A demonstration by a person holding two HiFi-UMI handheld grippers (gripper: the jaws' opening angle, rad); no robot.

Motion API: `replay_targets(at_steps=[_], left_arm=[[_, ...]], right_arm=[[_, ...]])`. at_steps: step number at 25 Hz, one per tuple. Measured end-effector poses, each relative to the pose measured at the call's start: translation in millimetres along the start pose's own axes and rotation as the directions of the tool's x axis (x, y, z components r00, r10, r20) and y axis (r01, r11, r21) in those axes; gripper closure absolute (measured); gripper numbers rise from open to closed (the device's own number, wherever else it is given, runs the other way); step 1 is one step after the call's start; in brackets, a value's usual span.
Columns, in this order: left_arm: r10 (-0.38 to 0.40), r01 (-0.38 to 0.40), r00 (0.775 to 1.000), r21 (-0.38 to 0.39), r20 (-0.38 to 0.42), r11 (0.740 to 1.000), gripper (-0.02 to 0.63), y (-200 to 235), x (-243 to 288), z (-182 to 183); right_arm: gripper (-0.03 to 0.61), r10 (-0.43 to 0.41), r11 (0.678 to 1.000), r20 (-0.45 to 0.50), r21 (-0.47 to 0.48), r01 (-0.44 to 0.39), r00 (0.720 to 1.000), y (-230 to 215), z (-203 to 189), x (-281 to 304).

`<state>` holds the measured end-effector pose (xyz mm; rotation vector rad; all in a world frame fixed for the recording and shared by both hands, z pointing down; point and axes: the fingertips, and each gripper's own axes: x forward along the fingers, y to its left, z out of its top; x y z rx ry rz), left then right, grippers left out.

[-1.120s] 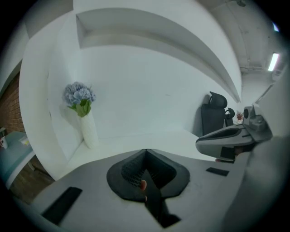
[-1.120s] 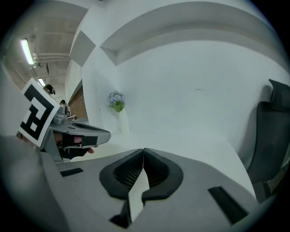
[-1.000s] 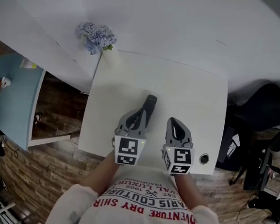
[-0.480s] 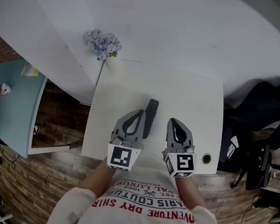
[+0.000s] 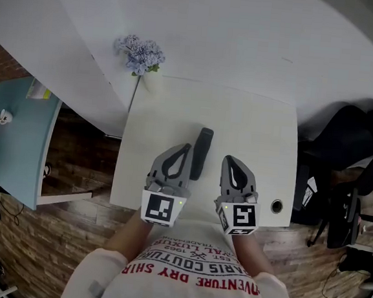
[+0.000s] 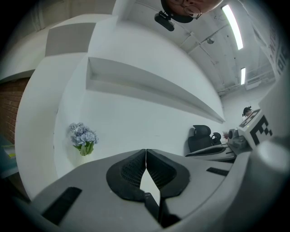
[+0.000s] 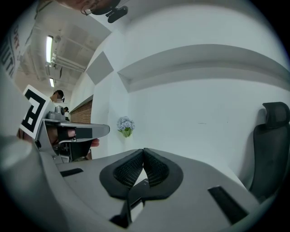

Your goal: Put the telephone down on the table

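A: What colour is the table?
B: Plain white, like the wall behind it. The telephone is dark, near black.
A: And the grippers?
B: The left gripper and right gripper are grey with black ribbed pads. Each cube bears black-and-white square markers.
A: The rest?
B: The flowers are pale blue-lilac with green leaves. The floor is brown planking, the side table light blue, the chair black. The shirt is white with red and dark lettering.

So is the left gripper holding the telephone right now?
No, the left gripper has its jaws shut together with nothing between them, and the telephone lies on the table beside it.
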<state>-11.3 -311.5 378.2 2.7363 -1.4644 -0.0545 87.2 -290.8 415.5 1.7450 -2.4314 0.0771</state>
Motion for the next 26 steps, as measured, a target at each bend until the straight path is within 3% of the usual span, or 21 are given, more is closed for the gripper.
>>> replay_targets(at_steps=[9, 26], left_arm=[[-0.063, 0.064, 0.995, 0.007, -0.074, 0.998, 0.589, -6.2, -3.9, -17.1], [-0.091, 0.088, 0.986, -0.026, -0.141, 0.996, 0.589, -3.9, -2.3, -33.7]], right_arm=[[0.554, 0.002, 1.0, -0.026, -0.027, -0.003, 1.0, 9.8, -5.9, -2.4], [0.554, -0.016, 1.0, -0.065, -0.016, 0.015, 0.998, 14.6, -14.0, -3.0]])
